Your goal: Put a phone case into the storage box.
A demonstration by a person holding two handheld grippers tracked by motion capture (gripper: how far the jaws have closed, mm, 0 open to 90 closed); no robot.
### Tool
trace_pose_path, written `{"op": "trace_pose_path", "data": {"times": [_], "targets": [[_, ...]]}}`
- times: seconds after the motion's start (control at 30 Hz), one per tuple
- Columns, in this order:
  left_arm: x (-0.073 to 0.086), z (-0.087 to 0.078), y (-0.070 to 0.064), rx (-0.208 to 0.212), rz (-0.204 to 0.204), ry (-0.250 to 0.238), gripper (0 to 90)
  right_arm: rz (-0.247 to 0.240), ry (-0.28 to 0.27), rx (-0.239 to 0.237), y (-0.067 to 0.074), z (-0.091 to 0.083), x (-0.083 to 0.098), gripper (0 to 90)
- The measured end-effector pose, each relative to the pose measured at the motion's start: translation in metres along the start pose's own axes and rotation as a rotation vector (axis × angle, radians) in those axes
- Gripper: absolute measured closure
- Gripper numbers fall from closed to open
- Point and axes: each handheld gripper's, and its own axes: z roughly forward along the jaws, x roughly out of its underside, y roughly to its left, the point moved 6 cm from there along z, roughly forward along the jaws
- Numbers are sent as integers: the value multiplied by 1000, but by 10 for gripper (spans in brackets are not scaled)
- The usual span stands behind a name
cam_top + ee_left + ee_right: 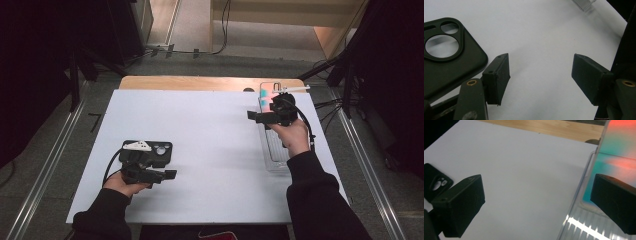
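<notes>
While your left gripper (170, 174) waits spread beside the black phone case (161, 149) near the table's (210, 150) left edge, your right gripper (251, 115), also spread and empty, must close on the phone (266, 95) in the clear tray (275, 150) at the right edge.

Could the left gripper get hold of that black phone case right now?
Probably yes. The left gripper stands open with nothing between its jaws, and the black phone case lies flat on the white table right beside it, nothing between them.

Bare white table (215, 150) lies open between my two grippers. A black phone case (159, 150) sits near my left, a clear tray (272, 150) beneath my right.
</notes>
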Motion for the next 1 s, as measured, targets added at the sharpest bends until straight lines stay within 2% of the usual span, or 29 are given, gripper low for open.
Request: {"op": "trace_pose_path", "data": {"times": [0.13,0.23,0.3,0.43,0.73,0.83,1.0], "targets": [[0,0,-1,4,-2,13,310,-18,24,-62,12,-3,11,64],[0,-1,-2,7,-1,7,310,-35,37,-93,20,-7,17,71],[-1,-1,-3,10,2,7,310,-48,46,-109,25,-9,21,145],[-2,-1,-3,17,0,9,310,-66,63,-145,31,-15,29,172],[-3,-2,-4,25,-1,7,310,-117,87,-196,44,-24,50,269],[-4,-2,-4,22,5,7,310,-141,82,-238,50,-28,56,306],[-4,-2,-4,23,7,10,310,-154,104,-259,55,-32,68,312]]}}
